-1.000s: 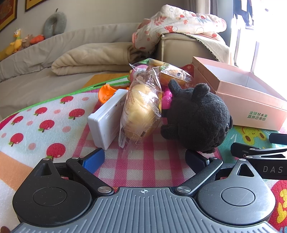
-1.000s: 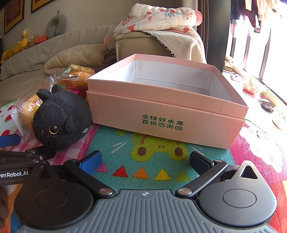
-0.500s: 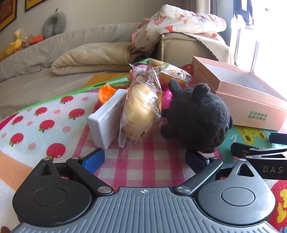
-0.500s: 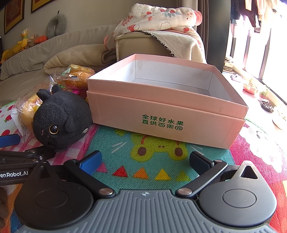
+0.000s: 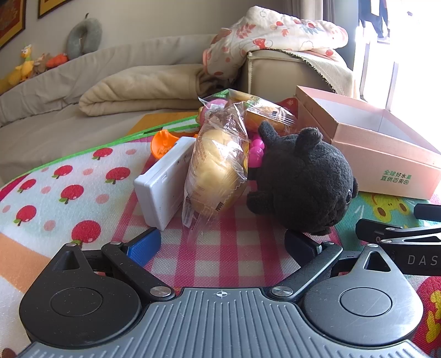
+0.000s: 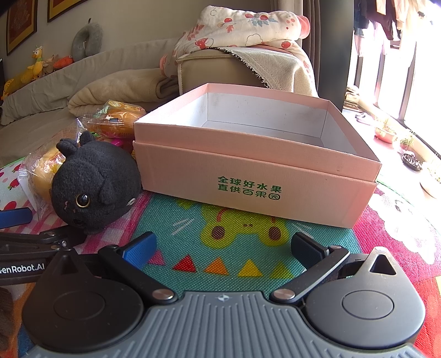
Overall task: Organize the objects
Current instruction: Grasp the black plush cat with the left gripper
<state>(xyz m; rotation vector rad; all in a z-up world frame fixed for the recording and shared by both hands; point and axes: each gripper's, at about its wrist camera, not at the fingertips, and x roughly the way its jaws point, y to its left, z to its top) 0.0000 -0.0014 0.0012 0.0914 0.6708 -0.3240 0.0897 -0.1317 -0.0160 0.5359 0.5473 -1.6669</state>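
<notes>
Both grippers hovering spread-jawed over the patterned foam mat (image 6: 193, 220).

The left gripper (image 5: 220, 245) is facing a fuzzy round black plush cat (image 5: 303, 181), a crinkly bagged bun (image 5: 215, 168) and a hard white case (image 5: 162, 187); the right gripper (image 6: 223, 247), holding nothing, is facing the matte pink cardboard box (image 6: 248, 176).

Beige sofa (image 5: 154, 57), framed pictures (image 6: 22, 24), sunlit window (image 6: 408, 60)

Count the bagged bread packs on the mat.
2. One bagged bun stands between the white case and the black plush cat; another pack lies behind it. More may be hidden.
</notes>
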